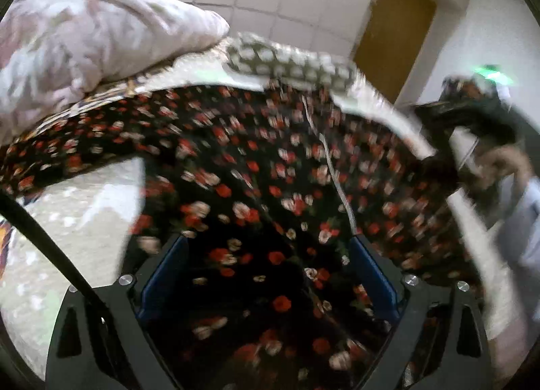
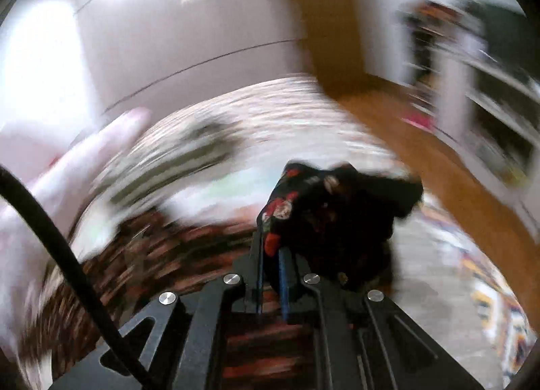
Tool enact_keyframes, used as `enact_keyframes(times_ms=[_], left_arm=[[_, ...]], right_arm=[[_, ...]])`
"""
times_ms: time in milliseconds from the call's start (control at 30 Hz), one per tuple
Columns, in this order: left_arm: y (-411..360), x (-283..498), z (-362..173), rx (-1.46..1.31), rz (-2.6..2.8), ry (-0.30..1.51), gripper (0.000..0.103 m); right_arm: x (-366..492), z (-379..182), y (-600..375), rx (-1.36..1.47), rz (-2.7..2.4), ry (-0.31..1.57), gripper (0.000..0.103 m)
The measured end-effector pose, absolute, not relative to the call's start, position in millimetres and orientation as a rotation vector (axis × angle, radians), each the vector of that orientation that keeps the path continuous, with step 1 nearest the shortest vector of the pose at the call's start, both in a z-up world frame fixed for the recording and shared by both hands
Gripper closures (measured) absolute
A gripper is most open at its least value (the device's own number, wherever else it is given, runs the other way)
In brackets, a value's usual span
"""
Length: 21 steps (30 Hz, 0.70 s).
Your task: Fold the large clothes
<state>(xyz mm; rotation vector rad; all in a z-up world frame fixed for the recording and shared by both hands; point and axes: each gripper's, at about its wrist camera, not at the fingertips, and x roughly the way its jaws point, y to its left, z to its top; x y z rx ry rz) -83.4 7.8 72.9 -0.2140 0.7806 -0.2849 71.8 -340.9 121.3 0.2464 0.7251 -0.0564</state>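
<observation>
A large black garment with red and white flowers (image 1: 256, 167) is spread over the bed and hangs down toward me. My left gripper (image 1: 266, 255) is open, its blue-padded fingers (image 1: 165, 272) wide apart with the floral cloth lying between and over them. My right gripper (image 2: 270, 251) is shut on a bunched edge of the same floral garment (image 2: 324, 207), held above the bed. The right gripper also shows in the left wrist view (image 1: 472, 116), at the right, holding the cloth's far edge. The right wrist view is heavily blurred.
A pale pink quilt (image 1: 87, 39) is heaped at the bed's back left. A grey and white patterned cloth (image 1: 290, 62) lies beyond the garment. The cream bedspread (image 1: 84, 207) shows at left. A wooden door (image 1: 395, 35) and shelves (image 2: 489, 93) stand behind.
</observation>
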Motion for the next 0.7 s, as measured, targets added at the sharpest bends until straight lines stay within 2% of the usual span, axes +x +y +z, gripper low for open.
enact_keyframes(times_ms=[133, 233, 333, 433, 500, 533, 700], left_arm=[[65, -95, 91, -0.317, -0.222, 0.741, 0.007], [100, -101, 93, -0.369, -0.185, 0.727, 0.007], [125, -107, 91, -0.394, -0.173, 0.719, 0.007], [141, -113, 87, -0.413, -0.163, 0.710, 0.007], [146, -113, 88, -0.431, -0.166, 0.707, 0.007], [145, -113, 88, -0.435, -0.168, 0.706, 0.007], [139, -103, 87, -0.434, -0.186, 0.734, 0.007]], right_arm=[[83, 100, -182, -0.024, 0.265, 0.799, 0.095], [71, 60, -71, -0.317, 0.406, 0.867, 0.094], [50, 29, -12, -0.606, 0.358, 0.808, 0.089], [31, 15, 2, -0.748, 0.339, 0.757, 0.068], [27, 11, 7, -0.864, 0.328, 0.683, 0.062], [19, 10, 8, -0.901, 0.339, 0.666, 0.056], [12, 33, -26, -0.753, 0.375, 0.722, 0.048]])
